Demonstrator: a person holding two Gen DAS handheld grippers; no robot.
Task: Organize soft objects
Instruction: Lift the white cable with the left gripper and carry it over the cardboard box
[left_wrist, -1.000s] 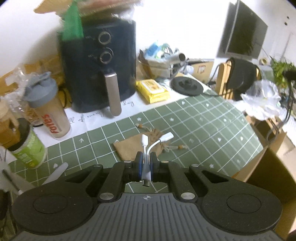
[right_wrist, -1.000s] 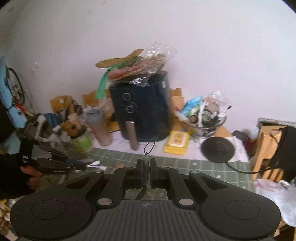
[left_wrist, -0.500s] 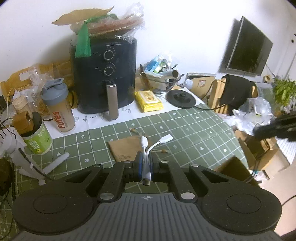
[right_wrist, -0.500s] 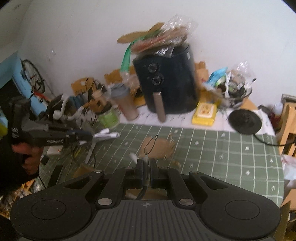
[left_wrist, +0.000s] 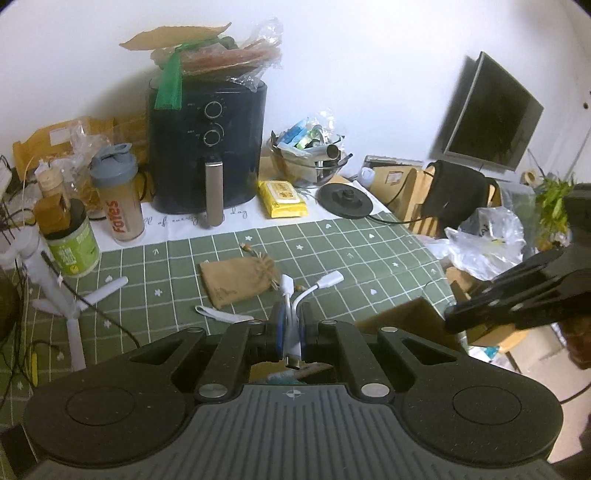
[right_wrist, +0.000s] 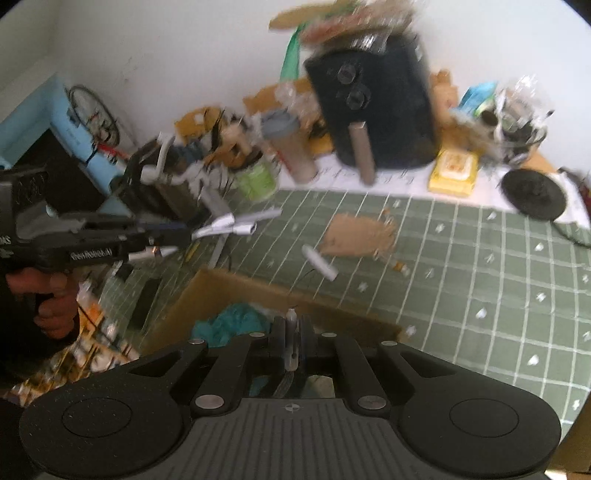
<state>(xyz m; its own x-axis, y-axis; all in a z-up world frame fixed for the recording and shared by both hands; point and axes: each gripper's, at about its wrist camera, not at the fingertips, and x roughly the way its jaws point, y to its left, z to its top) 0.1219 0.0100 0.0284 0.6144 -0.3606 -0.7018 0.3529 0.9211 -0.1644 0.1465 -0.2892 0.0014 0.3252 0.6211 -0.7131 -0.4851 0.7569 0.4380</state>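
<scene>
My left gripper (left_wrist: 291, 317) is shut on a white split adapter cable (left_wrist: 314, 286), held up over the green checked mat (left_wrist: 332, 251); the right wrist view shows that gripper (right_wrist: 184, 233) at the left in a person's hand. My right gripper (right_wrist: 290, 326) hangs above a cardboard box (right_wrist: 221, 288) with a teal cloth (right_wrist: 236, 321) inside. Its jaws are opening, with a small grey piece on a thin black cord (right_wrist: 290, 318) between the pads. A tan drawstring pouch (left_wrist: 236, 280) and a small white strip (left_wrist: 221, 314) lie on the mat.
A black air fryer (left_wrist: 207, 147), a shaker bottle (left_wrist: 118, 199), a green jar (left_wrist: 74, 243), a yellow wipes pack (left_wrist: 282, 197) and a bowl of clutter (left_wrist: 306, 158) line the back. A white stand (left_wrist: 70, 310) lies left. The table edge runs along the right.
The left gripper rose and drew back with the adapter. The right gripper tipped down from facing the wall until it hung over the box, and came into the left view at the right.
</scene>
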